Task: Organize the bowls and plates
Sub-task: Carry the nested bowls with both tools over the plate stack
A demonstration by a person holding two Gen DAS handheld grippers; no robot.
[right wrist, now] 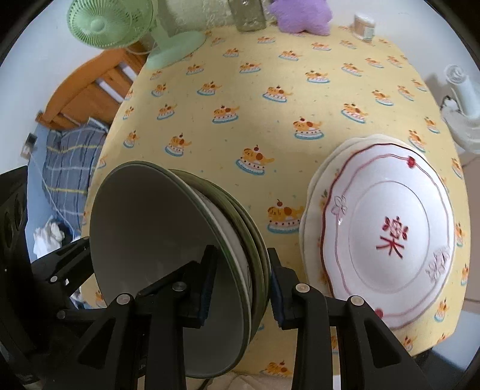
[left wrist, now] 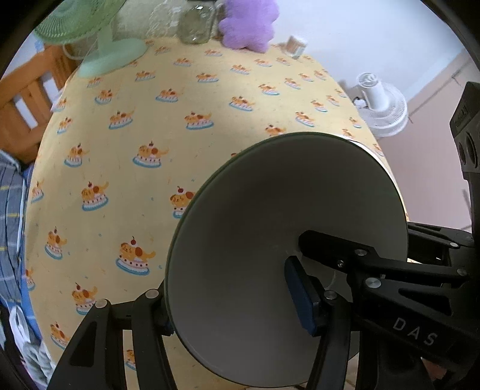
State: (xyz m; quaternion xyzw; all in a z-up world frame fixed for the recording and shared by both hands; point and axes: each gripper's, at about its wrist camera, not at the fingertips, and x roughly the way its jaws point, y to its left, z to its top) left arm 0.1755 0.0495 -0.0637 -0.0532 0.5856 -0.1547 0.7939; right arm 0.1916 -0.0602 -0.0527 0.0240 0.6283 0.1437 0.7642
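A stack of green-rimmed bowls with grey-white insides is tilted on edge above the yellow tablecloth. My right gripper is shut on the stack's rim, one pad inside the top bowl, one outside. My left gripper grips the top bowl by its rim, a blue pad inside it. The right gripper's fingers reach into that bowl in the left wrist view. A stack of white plates, the top one red-patterned, lies at the table's right.
A green desk fan, a glass jar, a purple plush and a small container stand along the far edge. A white floor fan stands right of the table. A wooden bed frame lies left.
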